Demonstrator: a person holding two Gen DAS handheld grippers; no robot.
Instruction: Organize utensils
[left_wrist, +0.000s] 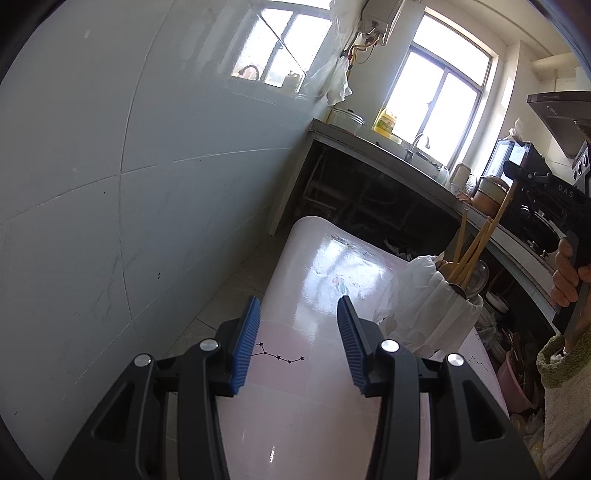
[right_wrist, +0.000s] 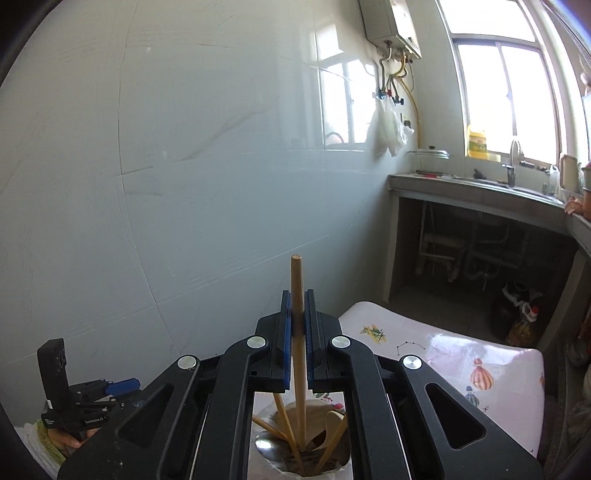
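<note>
A white utensil holder wrapped in thin plastic stands on the glossy pink table, right of my left gripper, which is open and empty above the table. The holder has several wooden chopsticks in it. In the right wrist view my right gripper is shut on one upright wooden chopstick directly above the holder, whose lower end reaches in among chopsticks, a wooden spoon and a metal spoon. My left gripper shows at lower left in that view.
A tiled wall runs along the left of the table. A kitchen counter with a sink and stove lies beyond and to the right. A pink bucket and clutter sit on the floor right of the table.
</note>
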